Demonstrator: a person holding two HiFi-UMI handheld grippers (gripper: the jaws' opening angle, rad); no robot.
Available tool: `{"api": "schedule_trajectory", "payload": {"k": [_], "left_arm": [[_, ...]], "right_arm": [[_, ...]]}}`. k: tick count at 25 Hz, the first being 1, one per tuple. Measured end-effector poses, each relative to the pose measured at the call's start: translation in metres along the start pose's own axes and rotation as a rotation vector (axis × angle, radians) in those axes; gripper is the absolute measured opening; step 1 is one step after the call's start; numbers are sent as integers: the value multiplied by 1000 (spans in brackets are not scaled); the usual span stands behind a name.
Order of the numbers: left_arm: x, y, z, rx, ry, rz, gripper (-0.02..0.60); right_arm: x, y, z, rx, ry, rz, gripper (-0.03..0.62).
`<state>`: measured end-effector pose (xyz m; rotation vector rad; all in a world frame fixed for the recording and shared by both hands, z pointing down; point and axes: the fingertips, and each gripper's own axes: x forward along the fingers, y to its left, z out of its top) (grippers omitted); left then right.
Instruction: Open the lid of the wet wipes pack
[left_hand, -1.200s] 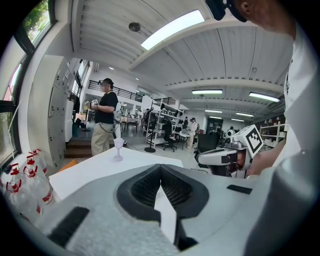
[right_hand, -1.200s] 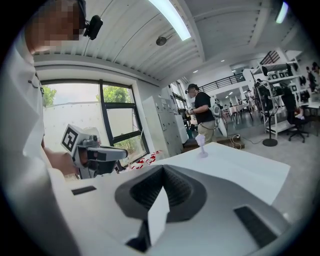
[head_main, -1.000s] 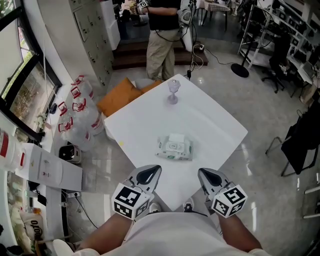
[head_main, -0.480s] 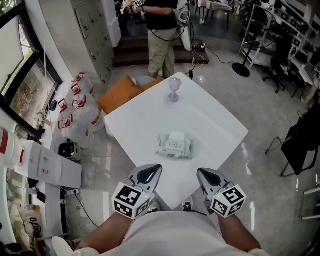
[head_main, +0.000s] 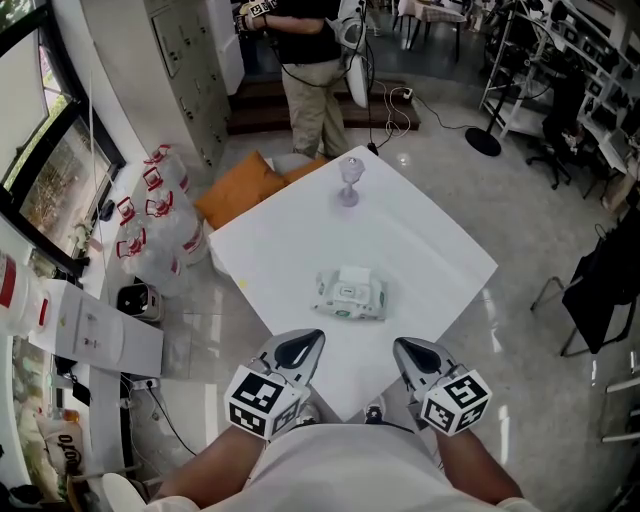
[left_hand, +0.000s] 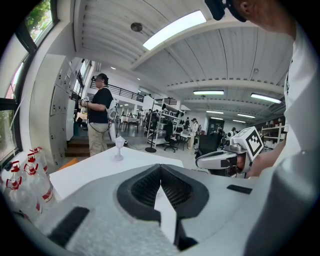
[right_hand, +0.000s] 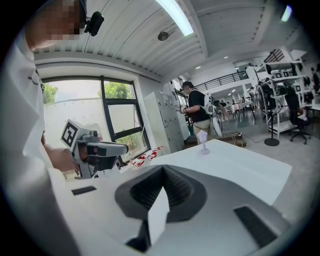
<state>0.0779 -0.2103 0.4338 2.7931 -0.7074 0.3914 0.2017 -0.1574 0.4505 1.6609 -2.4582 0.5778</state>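
Person (head_main: 305, 75) beyond goblet (head_main: 348, 183) shifted left; left tool (head_main: 302, 346), right tool (head_main: 413, 349) closed, empty, near pack (head_main: 350, 294).

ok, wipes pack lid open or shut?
Looks shut: head view shows the wet wipes pack flat on top, nothing raised. Small in frame, not certain.

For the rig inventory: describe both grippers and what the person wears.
The left gripper and right gripper match: pale grey shells tapering to a rounded tip, each with a black ribbed recess and small black strips. Each carries a white cube with black square markers. No cables show. The person wears a white top.
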Motion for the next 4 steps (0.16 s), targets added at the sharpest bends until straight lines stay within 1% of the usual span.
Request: {"api": "schedule_trajectory", "payload": {"k": [4], "left_arm": [[0, 1, 1, 2, 1, -1, 0]], "right_arm": [[2, 2, 1, -7, 4, 5, 5]]}}
